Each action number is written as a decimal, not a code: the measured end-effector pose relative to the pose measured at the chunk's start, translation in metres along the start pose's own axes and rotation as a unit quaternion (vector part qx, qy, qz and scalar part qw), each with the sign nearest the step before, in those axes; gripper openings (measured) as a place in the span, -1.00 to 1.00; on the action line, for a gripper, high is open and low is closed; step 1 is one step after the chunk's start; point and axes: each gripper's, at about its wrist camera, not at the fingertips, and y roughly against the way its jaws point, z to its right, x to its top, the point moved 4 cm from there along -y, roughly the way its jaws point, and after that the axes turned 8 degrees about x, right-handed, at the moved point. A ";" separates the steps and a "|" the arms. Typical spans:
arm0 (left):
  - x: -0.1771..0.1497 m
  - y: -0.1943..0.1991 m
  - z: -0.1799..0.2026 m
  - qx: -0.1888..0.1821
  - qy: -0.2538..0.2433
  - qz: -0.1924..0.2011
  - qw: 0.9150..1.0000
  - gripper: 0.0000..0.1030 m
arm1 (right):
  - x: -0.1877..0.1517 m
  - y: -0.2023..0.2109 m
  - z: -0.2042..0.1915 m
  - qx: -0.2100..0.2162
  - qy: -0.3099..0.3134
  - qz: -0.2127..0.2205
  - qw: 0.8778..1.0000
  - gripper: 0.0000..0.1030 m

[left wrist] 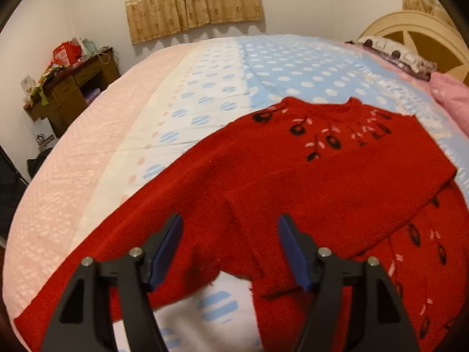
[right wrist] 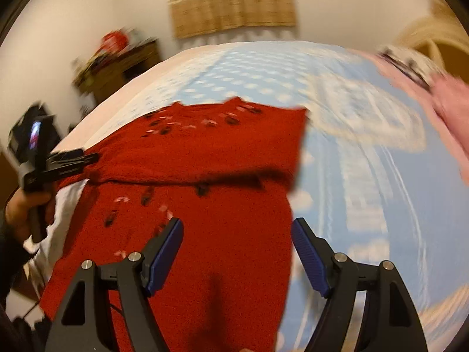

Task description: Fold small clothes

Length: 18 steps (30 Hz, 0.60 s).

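Note:
A red knit sweater (left wrist: 322, 176) with black and pink flower stitching lies spread on the bed, one part folded over its body. My left gripper (left wrist: 230, 220) hovers open over the sweater's near sleeve area, with nothing pressed between its blue pads. In the blurred right wrist view the sweater (right wrist: 205, 152) fills the middle. My right gripper (right wrist: 237, 223) stands open above the sweater's lower right part, its right finger over the bedcover. The left gripper (right wrist: 88, 158) shows at the sweater's left edge, held by a hand (right wrist: 17, 214).
The bedcover (left wrist: 263, 67) is pink, white and blue with dots. A pink pillow (left wrist: 451, 99) and a patterned pillow (left wrist: 395, 52) lie by the headboard (left wrist: 410, 29) at the right. A cluttered wooden desk (left wrist: 73, 88) stands beyond the bed's left side.

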 end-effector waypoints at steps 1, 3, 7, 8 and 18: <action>0.000 -0.005 0.001 -0.001 0.002 -0.006 1.000 0.35 | 0.008 -0.002 -0.002 0.008 0.006 0.004 1.000 0.49; -0.003 -0.015 0.004 0.000 0.002 -0.021 1.000 0.36 | 0.029 -0.011 0.000 0.029 0.009 0.018 0.999 0.49; -0.009 -0.023 0.006 0.004 0.009 -0.019 1.000 0.54 | 0.049 -0.057 0.025 0.045 -0.040 -0.012 0.998 0.49; -0.010 -0.022 0.007 0.006 0.011 -0.020 1.000 0.58 | 0.047 -0.072 0.035 0.058 -0.060 -0.033 0.996 0.49; -0.026 -0.001 0.011 -0.020 0.003 -0.007 1.000 0.63 | 0.035 -0.072 0.047 -0.011 -0.041 -0.050 0.998 0.49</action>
